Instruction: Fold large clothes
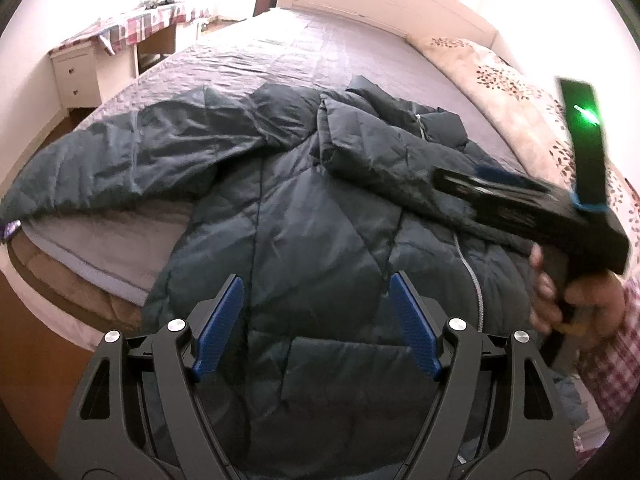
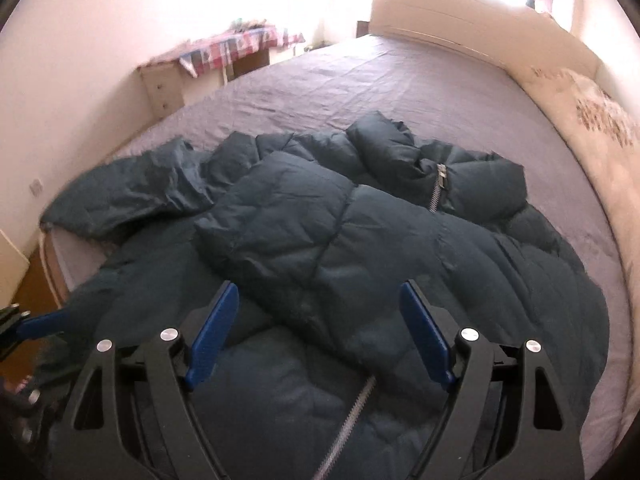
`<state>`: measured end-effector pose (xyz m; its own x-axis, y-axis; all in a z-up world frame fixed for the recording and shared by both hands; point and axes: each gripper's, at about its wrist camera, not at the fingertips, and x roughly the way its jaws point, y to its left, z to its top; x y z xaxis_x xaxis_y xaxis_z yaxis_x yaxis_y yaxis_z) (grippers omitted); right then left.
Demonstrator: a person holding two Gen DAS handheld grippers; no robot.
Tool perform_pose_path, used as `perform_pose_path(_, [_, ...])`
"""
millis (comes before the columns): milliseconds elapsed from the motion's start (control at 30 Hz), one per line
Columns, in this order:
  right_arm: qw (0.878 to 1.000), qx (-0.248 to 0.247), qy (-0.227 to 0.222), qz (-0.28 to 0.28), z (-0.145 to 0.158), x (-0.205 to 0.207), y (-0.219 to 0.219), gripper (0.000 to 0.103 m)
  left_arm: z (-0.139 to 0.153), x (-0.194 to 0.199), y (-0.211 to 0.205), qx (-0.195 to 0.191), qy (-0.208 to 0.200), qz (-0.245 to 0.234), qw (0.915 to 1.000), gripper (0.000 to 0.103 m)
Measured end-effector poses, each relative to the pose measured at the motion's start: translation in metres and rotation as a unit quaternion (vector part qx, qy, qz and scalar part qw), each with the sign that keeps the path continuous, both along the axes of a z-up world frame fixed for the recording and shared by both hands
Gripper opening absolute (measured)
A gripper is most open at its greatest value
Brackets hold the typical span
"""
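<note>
A dark teal quilted puffer jacket lies front-up on the bed, also in the right wrist view. Its right sleeve is folded across the chest; the other sleeve stretches out to the left. A silver zipper shows at the collar. My left gripper is open and empty above the jacket's lower body near a pocket. My right gripper is open and empty above the folded sleeve; it shows blurred at the right of the left wrist view.
The bed has a grey-lilac sheet and a cream headboard. A floral pillow or quilt lies along the right edge. A desk with a plaid cloth and a white drawer unit stand left of the bed.
</note>
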<state>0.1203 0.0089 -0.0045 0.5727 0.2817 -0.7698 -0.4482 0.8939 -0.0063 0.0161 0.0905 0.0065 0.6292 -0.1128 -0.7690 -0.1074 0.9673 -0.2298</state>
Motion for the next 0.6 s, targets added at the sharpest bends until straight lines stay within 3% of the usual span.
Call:
perform_pose_path(133, [0.999,0.036,0.006,-0.036,0.005,-0.019,-0.041,0.078,0.009,0.015,0.000,0.010,-0.005,0.000,0.9999,0.075])
perform_pose_path(300, [0.990,0.079,0.035,-0.109,0.000,-0.042,-0.114,0.056,0.020,0.049,-0.007,0.051,-0.024,-0.003,0.9984,0.075])
perform_pose_path(400, [0.983,0.100,0.049,-0.149,-0.004,-0.052,-0.154,0.049,0.019,0.077,-0.012,0.073,-0.020,-0.004,0.9971,0.075])
perform_pose_path(500, [0.968,0.134,0.059,-0.205,-0.011,-0.063,-0.204,0.041,0.012,0.104,-0.016,0.081,-0.010,0.000,0.9967,0.074])
perform_pose_path(600, [0.949,0.177,0.069,-0.252,-0.020,-0.067,-0.243,0.032,0.001,0.127,-0.015,0.077,0.017,0.018,0.9967,0.062])
